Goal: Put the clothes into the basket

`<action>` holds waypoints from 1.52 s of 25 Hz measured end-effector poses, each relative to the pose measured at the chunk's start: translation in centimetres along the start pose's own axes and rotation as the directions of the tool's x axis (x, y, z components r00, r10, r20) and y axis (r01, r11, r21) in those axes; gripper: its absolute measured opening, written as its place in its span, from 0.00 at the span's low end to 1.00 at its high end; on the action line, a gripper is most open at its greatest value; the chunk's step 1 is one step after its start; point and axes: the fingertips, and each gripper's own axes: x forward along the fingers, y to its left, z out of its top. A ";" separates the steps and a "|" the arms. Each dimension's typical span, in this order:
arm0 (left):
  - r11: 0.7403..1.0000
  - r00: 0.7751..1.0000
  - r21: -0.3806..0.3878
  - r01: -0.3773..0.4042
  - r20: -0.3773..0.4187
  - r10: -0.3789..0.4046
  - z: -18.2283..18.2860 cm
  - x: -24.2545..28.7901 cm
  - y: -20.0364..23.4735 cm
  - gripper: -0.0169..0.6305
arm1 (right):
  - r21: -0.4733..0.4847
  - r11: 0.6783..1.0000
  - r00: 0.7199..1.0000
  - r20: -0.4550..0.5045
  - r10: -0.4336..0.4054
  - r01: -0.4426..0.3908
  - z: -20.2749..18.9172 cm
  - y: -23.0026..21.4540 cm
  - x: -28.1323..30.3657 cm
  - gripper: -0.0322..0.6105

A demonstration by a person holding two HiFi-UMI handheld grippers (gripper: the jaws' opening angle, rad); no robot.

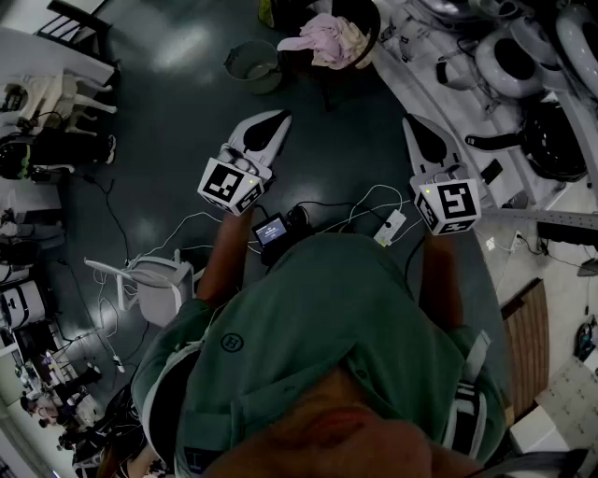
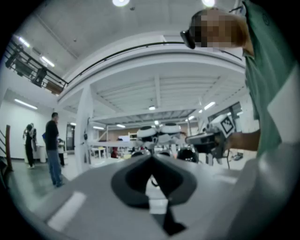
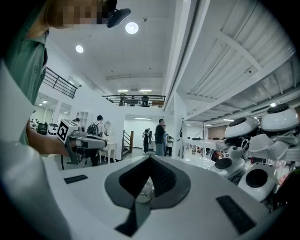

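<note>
Left tongs [image 1: 277,119] and right tongs [image 1: 412,122] are held out level above the dark floor [image 1: 177,103], each pressed together with nothing pinched between. Pink clothes [image 1: 322,39] are heaped farther ahead on a dark stand [image 1: 363,13] that cannot be made out clearly, well apart from both tongs, and a round grey tub [image 1: 252,65] is set on the floor just beside them

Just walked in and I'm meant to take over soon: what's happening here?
A person in a green shirt holds the left gripper and the right gripper level out front, both shut and empty. Pink clothes lie heaped on a dark container farther ahead, beside a grey tub. Nothing is picked up yet.
</note>
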 end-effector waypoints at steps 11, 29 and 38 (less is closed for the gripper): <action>1.000 1.000 -0.015 0.022 0.019 -0.022 -0.4 0.0 2.2 0.03 | -0.002 1.000 1.000 -0.008 -0.024 0.024 0.4 0.5 2.0 0.04; 0.994 0.995 -0.063 0.084 0.062 -0.080 -1.8 -4.9 12.7 0.03 | -0.008 0.992 0.992 -0.004 -0.129 0.129 2.9 6.5 11.3 0.04; 0.991 0.986 -0.050 0.126 0.113 -0.120 -1.8 -7.2 17.5 0.03 | -0.037 0.989 0.988 -0.041 -0.146 0.145 3.7 10.1 16.5 0.04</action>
